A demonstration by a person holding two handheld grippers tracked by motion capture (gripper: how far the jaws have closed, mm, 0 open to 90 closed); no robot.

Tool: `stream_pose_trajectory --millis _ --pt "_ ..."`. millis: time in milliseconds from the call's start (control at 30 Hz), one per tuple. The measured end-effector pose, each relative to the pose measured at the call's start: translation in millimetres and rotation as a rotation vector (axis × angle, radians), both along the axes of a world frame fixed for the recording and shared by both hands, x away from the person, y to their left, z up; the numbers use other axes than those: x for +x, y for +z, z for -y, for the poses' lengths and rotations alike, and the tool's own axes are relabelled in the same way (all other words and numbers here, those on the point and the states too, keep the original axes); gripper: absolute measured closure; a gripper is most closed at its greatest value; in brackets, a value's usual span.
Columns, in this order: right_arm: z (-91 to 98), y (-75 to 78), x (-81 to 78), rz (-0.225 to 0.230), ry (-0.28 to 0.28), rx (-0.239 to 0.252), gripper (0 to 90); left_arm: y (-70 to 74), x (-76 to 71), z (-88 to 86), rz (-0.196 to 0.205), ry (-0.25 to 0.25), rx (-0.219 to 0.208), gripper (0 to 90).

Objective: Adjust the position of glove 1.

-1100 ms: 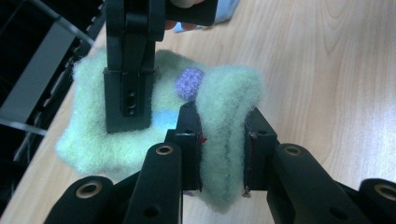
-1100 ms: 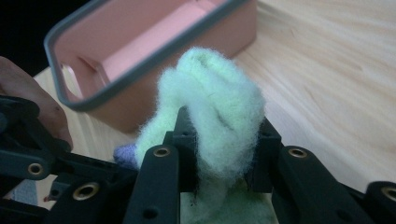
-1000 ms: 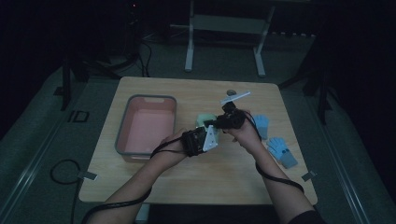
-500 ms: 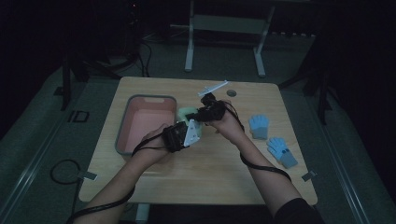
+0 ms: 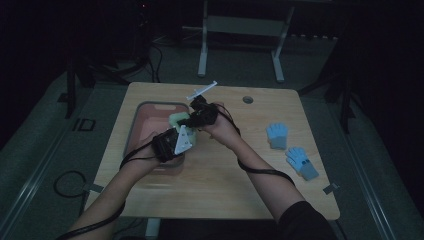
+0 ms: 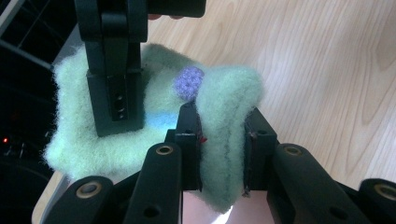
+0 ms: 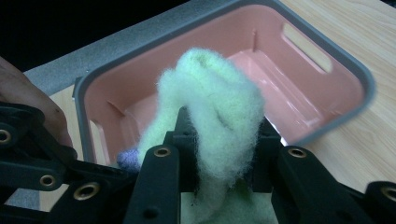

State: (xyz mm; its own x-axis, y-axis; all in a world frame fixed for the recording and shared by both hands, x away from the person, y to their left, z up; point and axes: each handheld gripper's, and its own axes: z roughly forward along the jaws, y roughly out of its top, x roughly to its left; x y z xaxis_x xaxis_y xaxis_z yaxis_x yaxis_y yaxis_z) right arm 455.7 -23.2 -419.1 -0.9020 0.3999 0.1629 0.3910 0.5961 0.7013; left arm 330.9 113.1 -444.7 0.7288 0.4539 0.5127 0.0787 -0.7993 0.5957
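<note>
Overhead, the wooden table [image 5: 215,175] took up most of the scene, with a pink bin [image 5: 145,125] at its left and a pair of blue gloves [image 5: 292,150] lying well apart at the right edge. Above the bin's near right corner the person's two hands met, each carrying a black tool. The left gripper [image 6: 222,135] was clamped on one thick fold of a fuzzy pale-green glove [image 6: 154,126], and the right gripper [image 7: 224,135] was clamped on another bunch of the same glove, so the glove hung between the two tools, off the table, at the bin's rim. From the right gripper view the pink floor of the bin [image 7: 289,79] lay open just beyond the fluff; from the left gripper view a small purple fingertip [image 6: 188,82] showed on the wool — and a patch of blue beside it.

The step in hand looked like dropping the glove into the bin. To do it well, both tools should travel together until the whole glove was over the bin's floor, not its wall. Letting go unevenly could leave the wool draped on the rim — soft knit snags on jaw edges, so a wide, clean opening would help.
</note>
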Motion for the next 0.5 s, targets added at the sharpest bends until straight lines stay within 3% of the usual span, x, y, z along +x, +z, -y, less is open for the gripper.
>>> stream_pose_trajectory --millis 300,500 --pt "-38.8 -6.4 -1.6 -0.003 0.046 -0.010 70.6 -5.3 -5.1 -30.9 -0.027 0.040 0.013 73.2" --pt "-61.1 -18.3 0.0 -0.021 0.068 -0.015 70.6 -17.4 -3.9 -48.1 -0.049 0.057 0.022 73.2"
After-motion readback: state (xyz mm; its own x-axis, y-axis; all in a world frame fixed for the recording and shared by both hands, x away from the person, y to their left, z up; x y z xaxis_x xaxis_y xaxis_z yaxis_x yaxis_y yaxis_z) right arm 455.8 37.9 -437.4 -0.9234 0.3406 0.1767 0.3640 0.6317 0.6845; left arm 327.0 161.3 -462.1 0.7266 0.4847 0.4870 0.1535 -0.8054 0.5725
